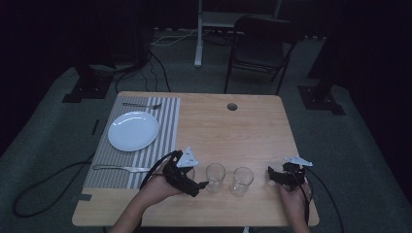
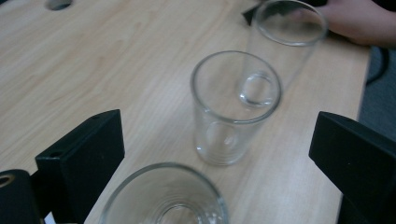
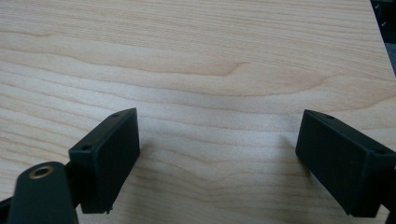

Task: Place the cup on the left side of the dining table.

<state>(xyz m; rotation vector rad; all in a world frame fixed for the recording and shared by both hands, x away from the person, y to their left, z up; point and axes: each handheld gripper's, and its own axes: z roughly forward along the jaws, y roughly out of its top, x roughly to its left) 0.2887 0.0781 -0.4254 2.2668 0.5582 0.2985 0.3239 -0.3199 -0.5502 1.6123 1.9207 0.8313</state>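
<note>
Three clear empty glasses stand upright in a row near the table's front edge. My left gripper [image 1: 198, 183] is open, and its jaws flank the nearest glass [image 2: 164, 198] without touching it. Beyond it in the left gripper view [image 2: 222, 135] stand the middle glass [image 2: 233, 109] and the far glass [image 2: 288, 35]. In the high view the middle glass [image 1: 215, 177] and the right-hand glass [image 1: 242, 180] are apart from each other. My right gripper [image 1: 273, 176] sits to the right of them, open over bare wood [image 3: 222, 135], nothing between its jaws.
A striped placemat [image 1: 165, 126] lies on the left of the wooden table [image 1: 233, 131], bearing a white plate [image 1: 133, 131], a fork [image 1: 142, 105] at its far end and a knife [image 1: 121, 168] at its near end. A cable hole [image 1: 232, 106] is at the back. A chair [image 1: 260, 48] stands behind.
</note>
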